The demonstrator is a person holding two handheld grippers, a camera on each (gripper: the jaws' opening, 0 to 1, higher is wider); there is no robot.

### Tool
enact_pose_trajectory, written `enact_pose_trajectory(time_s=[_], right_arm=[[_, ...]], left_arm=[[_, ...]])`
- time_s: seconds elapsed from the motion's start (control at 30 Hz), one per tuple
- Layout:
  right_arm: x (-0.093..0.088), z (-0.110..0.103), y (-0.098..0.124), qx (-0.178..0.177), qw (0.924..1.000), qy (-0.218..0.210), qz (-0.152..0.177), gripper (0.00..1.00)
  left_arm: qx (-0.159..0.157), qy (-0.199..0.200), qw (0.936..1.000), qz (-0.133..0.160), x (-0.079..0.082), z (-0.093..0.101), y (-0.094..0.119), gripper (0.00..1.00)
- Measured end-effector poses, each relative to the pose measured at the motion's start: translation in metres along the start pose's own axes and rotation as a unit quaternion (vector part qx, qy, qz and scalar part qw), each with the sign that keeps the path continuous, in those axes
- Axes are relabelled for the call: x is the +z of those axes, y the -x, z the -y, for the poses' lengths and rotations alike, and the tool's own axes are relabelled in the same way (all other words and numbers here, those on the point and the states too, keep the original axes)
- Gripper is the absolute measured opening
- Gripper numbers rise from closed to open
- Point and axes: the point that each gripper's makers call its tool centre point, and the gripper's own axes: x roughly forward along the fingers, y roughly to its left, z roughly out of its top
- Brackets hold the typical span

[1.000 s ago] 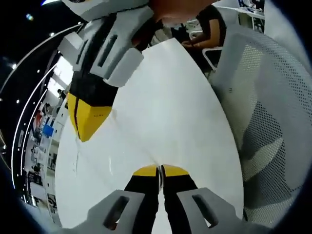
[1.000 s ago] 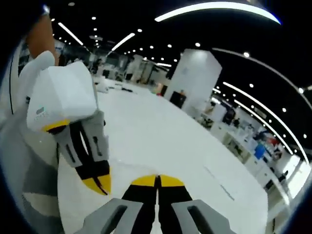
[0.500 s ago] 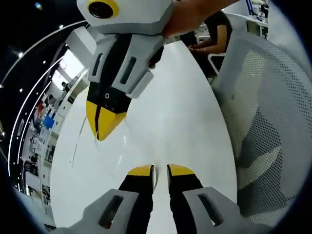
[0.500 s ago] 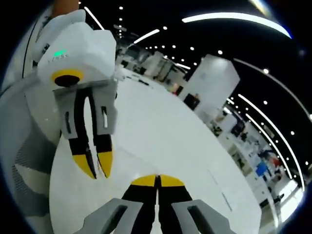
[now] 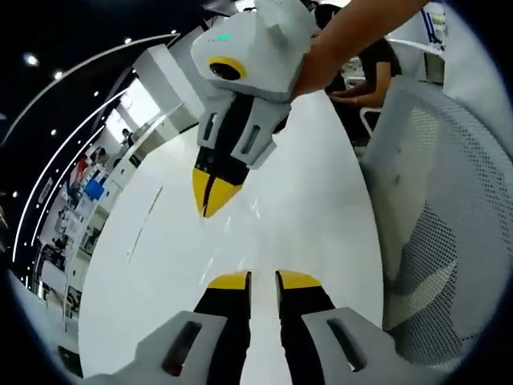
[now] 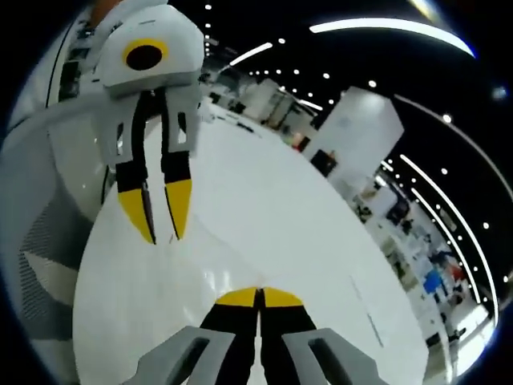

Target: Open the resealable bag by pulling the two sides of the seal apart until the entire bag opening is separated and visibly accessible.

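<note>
While the right tool point(image 5: 210, 196) is pinched shut on the clear bag's point(image 5: 240, 216) edge above the white surface point(image 5: 160, 265), the left tool point(image 5: 263, 279) sits slightly parted, probably lining up for the opposite side.

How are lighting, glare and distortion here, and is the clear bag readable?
Left gripper view: bright white table nearly washes out the clear plastic bag; fisheye bends the white mesh chair. Right gripper view: curved ceiling light strips on dark, background soft.

No text, label or number can be read in either view. Distant signs are too blurred.
</note>
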Motion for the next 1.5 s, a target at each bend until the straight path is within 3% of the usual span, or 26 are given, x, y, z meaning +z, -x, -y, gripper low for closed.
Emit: enact_pose_trajectory(time_s=[0.27,0.53,0.63,0.83,0.97,1.0,1.17,1.37,1.5], right_arm=[[-0.009,0.018,-0.007,-0.008,0.9998,0.012,-0.011,0.00],[0.001,0.051,-0.011,-0.048,0.9988,0.006,0.001,0.00],[0.001,0.055,-0.013,-0.051,0.9986,0.013,-0.003,0.00],[-0.011,0.041,-0.014,-0.034,0.9993,0.002,-0.016,0.00],[-0.019,0.025,-0.012,-0.014,0.9992,-0.033,-0.016,0.00],[-0.022,0.017,-0.011,-0.001,0.9980,-0.061,-0.019,0.00],[-0.030,0.005,-0.005,0.005,0.9961,-0.084,-0.025,0.00],[-0.030,-0.009,0.002,0.016,0.9919,-0.125,-0.015,0.09],[-0.035,-0.017,0.006,0.021,0.9865,-0.162,-0.015,0.26]], left_arm=[[0.024,0.036,0.9990,-0.008,-0.027,-0.005,0.019,0.07],[0.027,0.058,0.9976,-0.025,-0.048,-0.004,0.020,0.07],[0.029,0.064,0.9972,-0.026,-0.051,-0.006,0.021,0.07],[0.039,0.082,0.9956,-0.025,-0.057,-0.010,0.026,0.07],[0.046,0.111,0.9926,-0.021,-0.065,-0.009,0.031,0.07],[0.047,0.111,0.9924,-0.022,-0.068,-0.007,0.032,0.07],[0.048,0.118,0.9916,-0.023,-0.072,-0.001,0.036,0.07],[0.048,0.122,0.9911,-0.024,-0.074,0.001,0.037,0.07],[0.047,0.123,0.9910,-0.025,-0.075,0.002,0.035,0.07]])
